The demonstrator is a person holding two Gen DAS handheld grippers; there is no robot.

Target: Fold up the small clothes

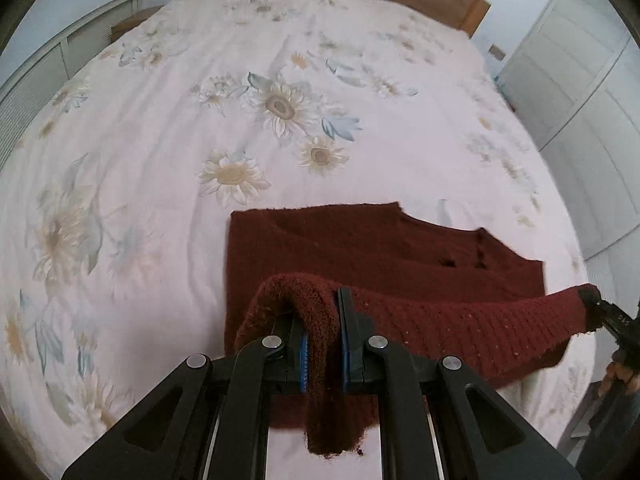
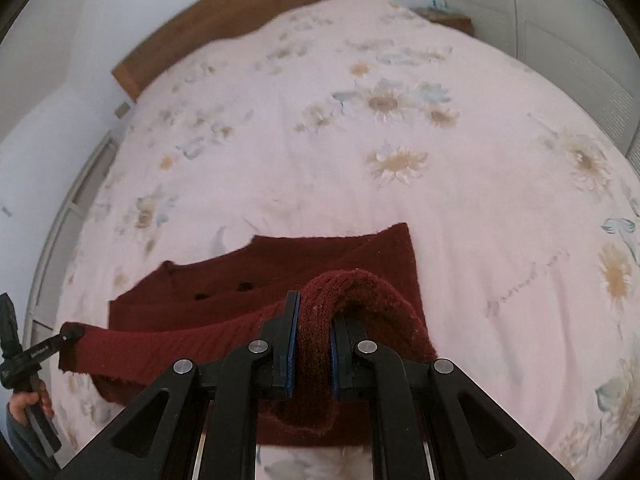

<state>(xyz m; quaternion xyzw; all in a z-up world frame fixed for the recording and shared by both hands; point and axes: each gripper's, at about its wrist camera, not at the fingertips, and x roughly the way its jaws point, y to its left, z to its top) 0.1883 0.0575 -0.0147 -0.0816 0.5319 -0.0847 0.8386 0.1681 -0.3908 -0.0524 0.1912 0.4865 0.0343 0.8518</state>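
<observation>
A dark red knitted cardigan [image 1: 360,248] lies on the bed, its far part flat and its near edge lifted. My left gripper [image 1: 322,312] is shut on one corner of the lifted edge. My right gripper [image 2: 314,320] is shut on the other corner. The raised edge stretches taut between them above the flat part [image 2: 280,276]. In the left wrist view the right gripper [image 1: 600,308] shows at the far right edge. In the right wrist view the left gripper [image 2: 60,340] shows at the far left. Loose fabric hangs down between each pair of fingers.
The bed [image 1: 160,160] has a pale pink floral cover and a wooden headboard [image 2: 240,12] at the far end. White wardrobe doors [image 1: 580,92] stand to the right of the bed, and a white slatted panel [image 1: 40,80] to the left.
</observation>
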